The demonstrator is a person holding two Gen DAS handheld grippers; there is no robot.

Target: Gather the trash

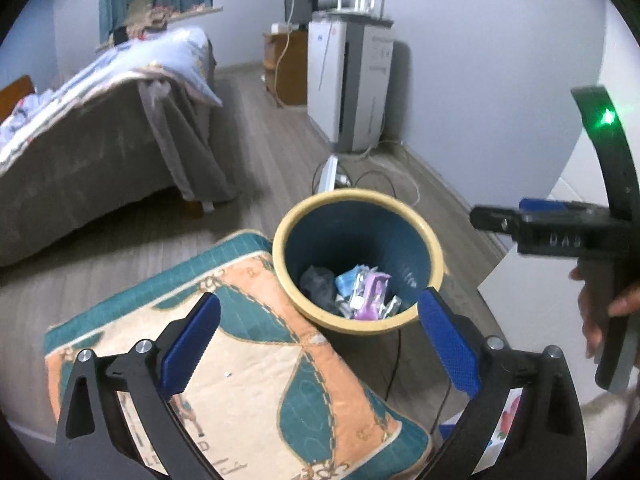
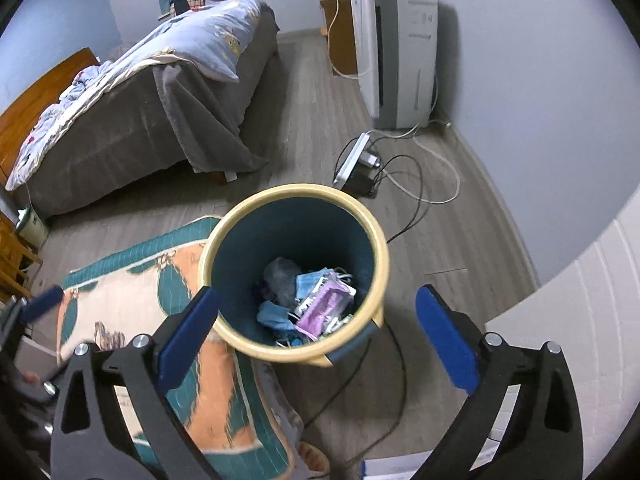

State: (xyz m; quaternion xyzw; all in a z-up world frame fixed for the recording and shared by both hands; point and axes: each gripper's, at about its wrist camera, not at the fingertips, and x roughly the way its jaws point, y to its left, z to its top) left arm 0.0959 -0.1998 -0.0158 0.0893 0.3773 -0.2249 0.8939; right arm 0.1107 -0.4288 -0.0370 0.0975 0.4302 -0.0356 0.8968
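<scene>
A round trash bin point(image 1: 436, 246) with a yellow rim and dark blue inside stands on the floor; it also shows in the right wrist view point(image 2: 380, 248). Trash point(image 1: 362, 290) lies at its bottom: a purple wrapper point(image 2: 326, 306), blue face masks point(image 2: 308, 282) and a dark crumpled piece point(image 2: 282, 274). My left gripper point(image 1: 320, 340) is open and empty, above the cushion and the bin's near rim. My right gripper point(image 2: 318, 338) is open and empty, just above the bin's near rim. The right gripper point(image 1: 532, 226) also shows from the side in the left wrist view.
A patterned teal and orange cushion point(image 1: 256, 360) lies left of the bin. A bed point(image 2: 140, 112) with a grey cover stands at the left. A white appliance point(image 2: 400, 52), a power strip point(image 2: 354, 160) and loose cables point(image 2: 420, 184) lie behind the bin. A white cabinet point(image 2: 580, 300) stands right.
</scene>
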